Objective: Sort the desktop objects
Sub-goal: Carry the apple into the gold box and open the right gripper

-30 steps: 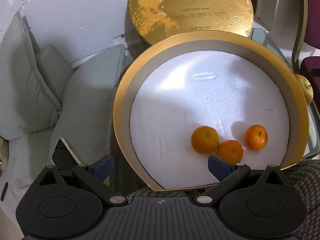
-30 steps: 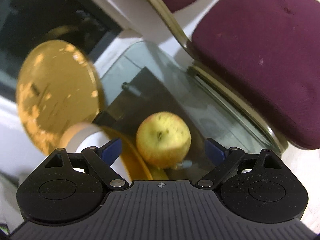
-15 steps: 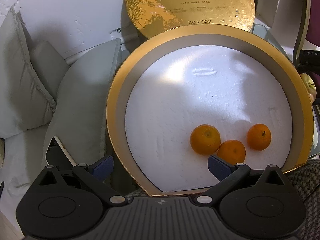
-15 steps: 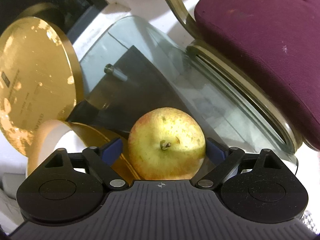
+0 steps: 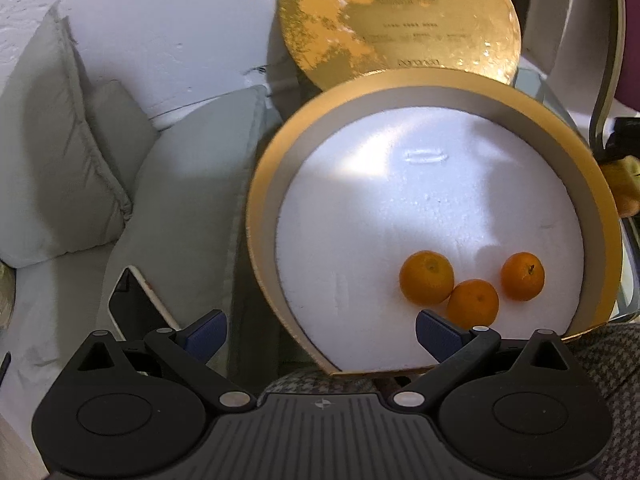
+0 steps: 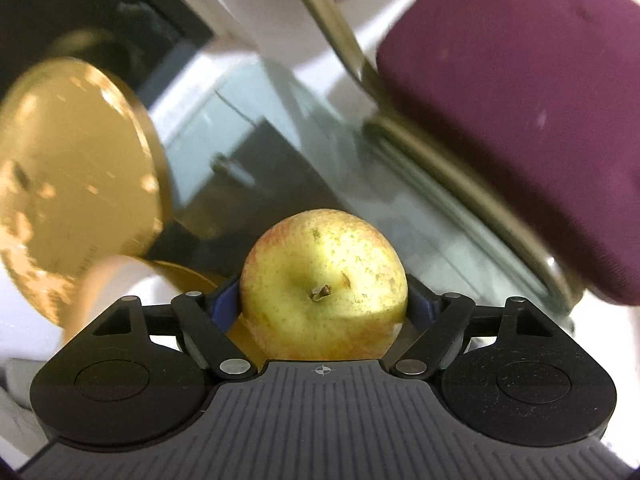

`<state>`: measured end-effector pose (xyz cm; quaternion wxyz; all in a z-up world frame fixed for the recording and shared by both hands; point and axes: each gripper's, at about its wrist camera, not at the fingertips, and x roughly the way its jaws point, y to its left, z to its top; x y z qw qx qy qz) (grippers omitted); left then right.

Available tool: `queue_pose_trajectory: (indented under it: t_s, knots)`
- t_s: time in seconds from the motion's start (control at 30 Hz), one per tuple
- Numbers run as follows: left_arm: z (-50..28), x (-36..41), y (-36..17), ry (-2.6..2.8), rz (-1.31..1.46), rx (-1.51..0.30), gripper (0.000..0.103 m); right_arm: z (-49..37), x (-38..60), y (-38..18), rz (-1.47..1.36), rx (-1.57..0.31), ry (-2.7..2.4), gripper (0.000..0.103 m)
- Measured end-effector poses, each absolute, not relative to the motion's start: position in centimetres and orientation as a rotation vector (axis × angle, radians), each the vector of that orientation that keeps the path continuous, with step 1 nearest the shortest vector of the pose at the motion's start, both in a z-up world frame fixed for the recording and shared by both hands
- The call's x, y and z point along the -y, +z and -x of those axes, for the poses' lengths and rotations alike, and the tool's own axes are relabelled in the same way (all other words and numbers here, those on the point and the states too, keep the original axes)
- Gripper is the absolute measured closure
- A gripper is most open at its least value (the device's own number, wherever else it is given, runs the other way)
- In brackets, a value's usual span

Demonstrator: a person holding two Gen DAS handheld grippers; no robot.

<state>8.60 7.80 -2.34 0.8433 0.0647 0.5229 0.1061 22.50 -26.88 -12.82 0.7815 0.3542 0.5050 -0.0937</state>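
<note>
apple [image 6: 324,280] now clamped in right gripper [image 6: 323,304], jaws closed in from wide a second ago. left gripper [image 5: 320,330] open, idle over round gold box [image 5: 600,200] holding three oranges [image 5: 426,282]. apple probably goes there next.

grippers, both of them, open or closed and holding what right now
Left gripper: open, holding nothing, above the near rim of the round box.
Right gripper: closed on the apple.
</note>
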Motion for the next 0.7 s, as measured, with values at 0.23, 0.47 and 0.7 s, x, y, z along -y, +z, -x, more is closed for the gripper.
queue_pose_trajectory:
  t_s: [0.23, 0.47, 0.7]
  knots:
    - [-6.1, -9.4, -1.7, 0.219, -0.058, -1.077, 0.001, -19.1, 25.0, -4.9, -0.663, -0.965, -0.084, 0.021]
    - [-5.1, -13.2, 0.0, 0.316, 0.001, -1.006, 0.001, -18.7, 17.8, -3.0, -0.551, -0.976, 0.102, 0.021]
    - [-5.2, -15.0, -1.0, 0.339, 0.043, -1.033, 0.001, -19.9, 9.4, -8.9, -0.393, -1.166, 0.212, 0.021]
